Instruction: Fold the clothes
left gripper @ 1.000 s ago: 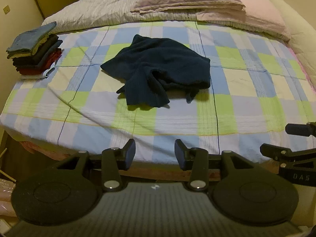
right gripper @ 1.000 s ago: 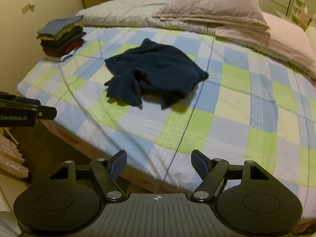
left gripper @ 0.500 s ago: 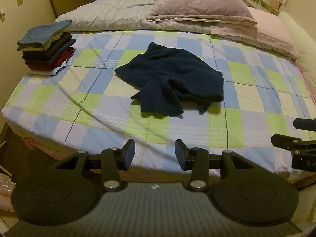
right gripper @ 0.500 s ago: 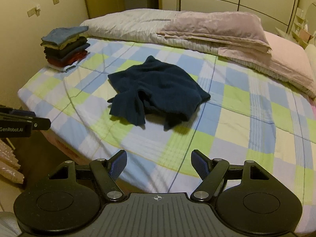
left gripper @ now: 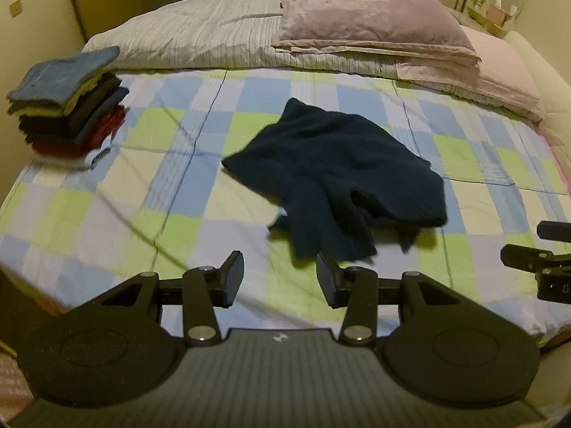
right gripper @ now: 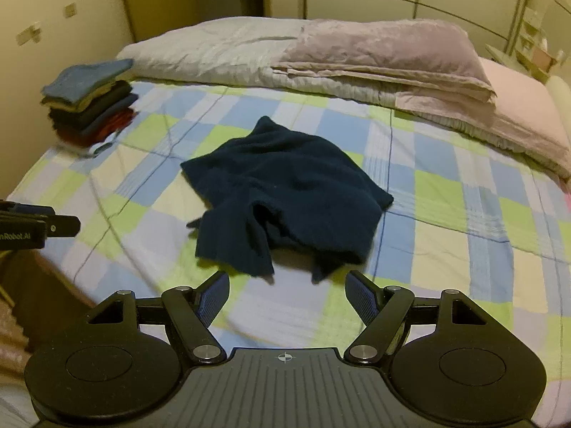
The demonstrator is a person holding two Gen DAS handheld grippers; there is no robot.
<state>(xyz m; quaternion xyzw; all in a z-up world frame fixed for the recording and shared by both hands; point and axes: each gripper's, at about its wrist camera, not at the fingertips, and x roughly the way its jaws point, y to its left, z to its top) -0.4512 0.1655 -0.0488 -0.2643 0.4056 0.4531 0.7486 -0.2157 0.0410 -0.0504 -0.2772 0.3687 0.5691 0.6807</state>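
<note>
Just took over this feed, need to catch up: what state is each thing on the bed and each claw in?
Dark blue garment: crumpled, unfolded, mid-bed.
Clothes stack: folded, piled at the bed's left edge.
Quilt: folded, at the head of the bed.
Left claw: open, empty, short of the garment.
Right claw: open wider, empty.

Near bed edge: bare checked bedspread (left gripper: 107, 214) in front of the crumpled dark navy garment (left gripper: 339, 174).
Left: stack of folded clothes (left gripper: 67, 103) by the wall.
Far side: folded quilt (right gripper: 357, 60) blocks the head.
Right: bedspread bare.
</note>
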